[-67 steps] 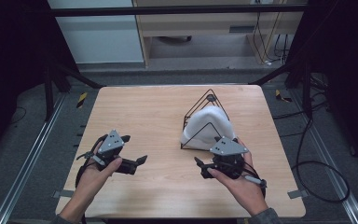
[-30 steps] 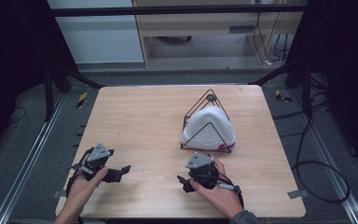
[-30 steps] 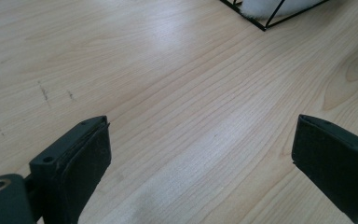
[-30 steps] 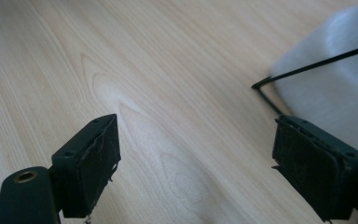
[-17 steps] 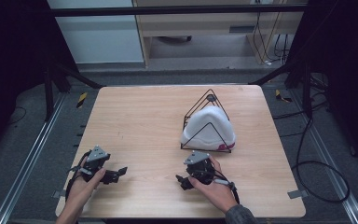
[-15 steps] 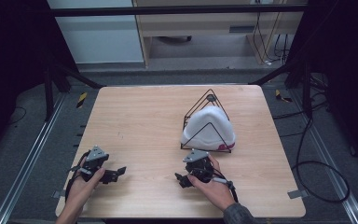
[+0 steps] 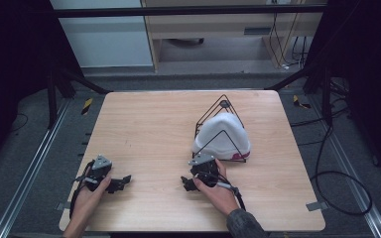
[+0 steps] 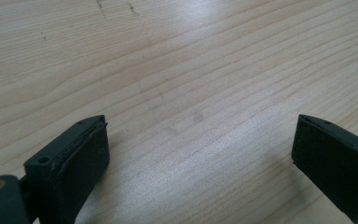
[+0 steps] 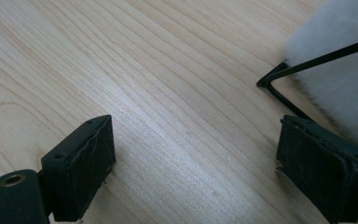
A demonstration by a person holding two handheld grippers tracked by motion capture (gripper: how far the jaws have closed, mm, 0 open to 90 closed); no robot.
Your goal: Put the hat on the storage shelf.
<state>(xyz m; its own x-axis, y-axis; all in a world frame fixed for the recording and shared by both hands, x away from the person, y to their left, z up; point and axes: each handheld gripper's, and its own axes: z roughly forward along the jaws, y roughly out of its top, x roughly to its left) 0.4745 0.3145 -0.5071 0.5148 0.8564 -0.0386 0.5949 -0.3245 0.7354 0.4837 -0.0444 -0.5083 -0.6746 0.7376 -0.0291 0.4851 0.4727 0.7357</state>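
Both grippers, left [image 7: 123, 180] and right [image 7: 184, 182], low over the worktop [image 7: 149, 124], jaws wide, empty; white cushion [image 7: 223, 134] inside wire frame [image 7: 213, 113] at two o'clock of right gripper, likely to snag if nudged.

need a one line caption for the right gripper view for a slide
Open right gripper low over the wooden table, its jaws wide apart, beside a black wire frame holding a fluffy white object.

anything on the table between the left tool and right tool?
Nothing: in the high view, only bare wood separates the left tool from the right tool.
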